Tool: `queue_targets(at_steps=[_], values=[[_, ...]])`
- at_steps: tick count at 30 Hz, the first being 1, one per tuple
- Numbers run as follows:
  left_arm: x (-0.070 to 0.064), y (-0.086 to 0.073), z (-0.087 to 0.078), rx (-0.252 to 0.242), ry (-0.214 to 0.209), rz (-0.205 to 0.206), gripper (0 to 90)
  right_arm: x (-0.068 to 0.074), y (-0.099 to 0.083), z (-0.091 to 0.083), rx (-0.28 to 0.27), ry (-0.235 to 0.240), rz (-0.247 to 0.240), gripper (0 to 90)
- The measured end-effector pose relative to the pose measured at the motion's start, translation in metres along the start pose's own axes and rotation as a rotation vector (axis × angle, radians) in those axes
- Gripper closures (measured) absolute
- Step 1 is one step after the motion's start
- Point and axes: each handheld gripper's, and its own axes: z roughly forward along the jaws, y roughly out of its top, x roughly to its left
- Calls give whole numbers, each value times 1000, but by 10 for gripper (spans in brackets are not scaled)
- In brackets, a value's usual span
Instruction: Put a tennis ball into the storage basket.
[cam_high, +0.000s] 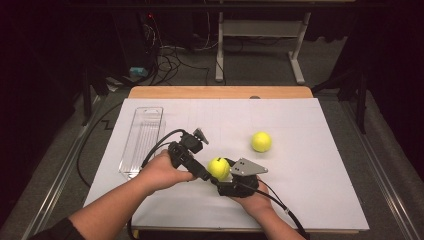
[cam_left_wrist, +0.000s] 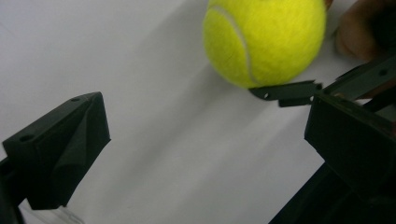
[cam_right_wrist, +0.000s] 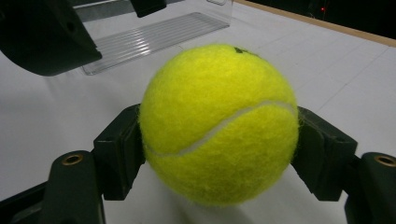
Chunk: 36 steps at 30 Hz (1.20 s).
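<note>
Right tongs (cam_right_wrist: 219, 140) clamped on tennis ball (cam_right_wrist: 219, 123), left tongs (cam_left_wrist: 205, 140) agape, holding nothing; clear tray (cam_high: 141, 140) bare

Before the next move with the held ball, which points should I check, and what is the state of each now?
1. Right gripper shut on near ball, jaws on both sides: ok.
2. Left gripper open, nothing between its jaws: ok.
3. Left gripper lined up with ball: not ok, ball sits off-centre.
4. Tray free: ok.
5. Far ball lies apart: ok.
6. Grip firmness: cannot tell.
</note>
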Motion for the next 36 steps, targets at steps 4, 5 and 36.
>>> queue_targets(at_steps=[4,5,36], values=[[-4,8,-1,7,-7,2,10,2,0,0,-4,6,-3,266],[-5,11,0,6,-13,2,10,3,1,0,-7,9,-6,267],[-11,37,25,88,-126,1,245,11,6,-2,-32,27,-14,266]])
